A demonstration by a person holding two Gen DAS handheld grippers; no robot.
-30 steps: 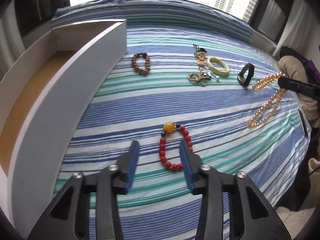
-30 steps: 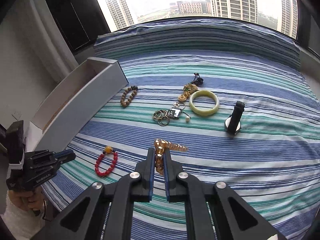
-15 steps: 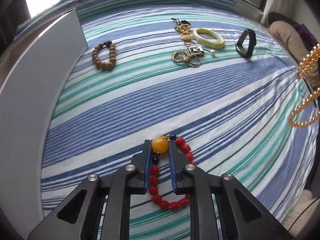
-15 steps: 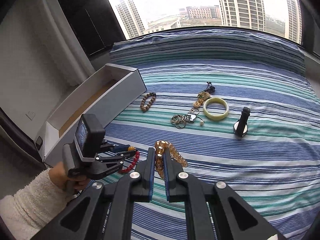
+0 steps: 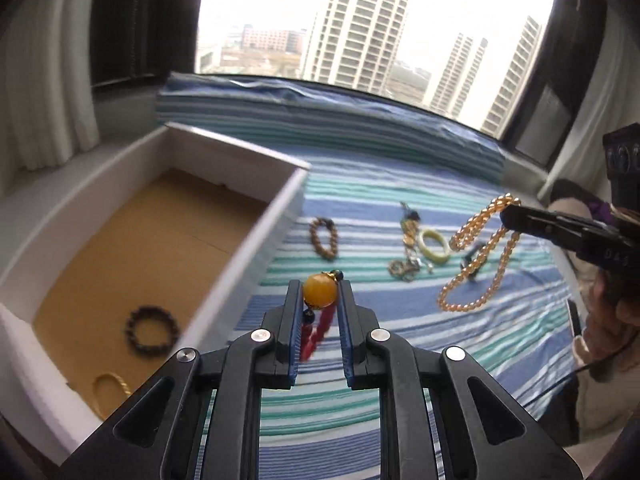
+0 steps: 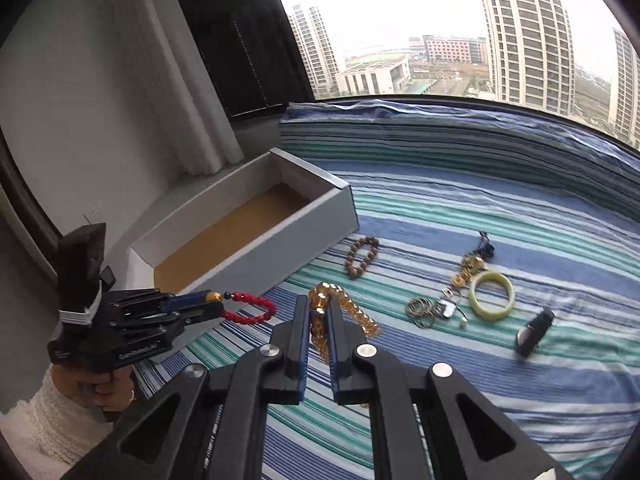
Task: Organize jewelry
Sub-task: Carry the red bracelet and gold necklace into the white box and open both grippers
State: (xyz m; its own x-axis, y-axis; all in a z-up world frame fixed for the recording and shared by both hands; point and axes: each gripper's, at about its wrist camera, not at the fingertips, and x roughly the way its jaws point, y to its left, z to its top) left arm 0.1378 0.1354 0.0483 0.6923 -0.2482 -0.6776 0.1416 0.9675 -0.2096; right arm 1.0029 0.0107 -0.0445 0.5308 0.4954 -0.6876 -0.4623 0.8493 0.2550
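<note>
My left gripper (image 5: 319, 288) is shut on the red bead bracelet (image 5: 316, 330), gripping its big amber bead, and holds it in the air just right of the white box (image 5: 280, 216). It shows from the side in the right wrist view (image 6: 250, 307). My right gripper (image 6: 319, 306) is shut on the amber bead necklace (image 6: 352, 312), lifted off the striped bedspread (image 6: 460, 208); the necklace hangs in a loop in the left wrist view (image 5: 480, 256). The box holds a dark bead bracelet (image 5: 150, 332) and a gold chain (image 5: 110, 386).
On the bedspread lie a brown wooden bead bracelet (image 6: 361, 255), a gold charm piece (image 6: 468, 268), a pale green bangle (image 6: 491, 295), a bunch of metal rings (image 6: 424, 311) and a black watch (image 6: 534, 330). A window and curtains stand behind the bed.
My left gripper closed on the red bracelet, lifted it off the bedspread and swung towards the box. My right gripper rose higher with the amber necklace.
</note>
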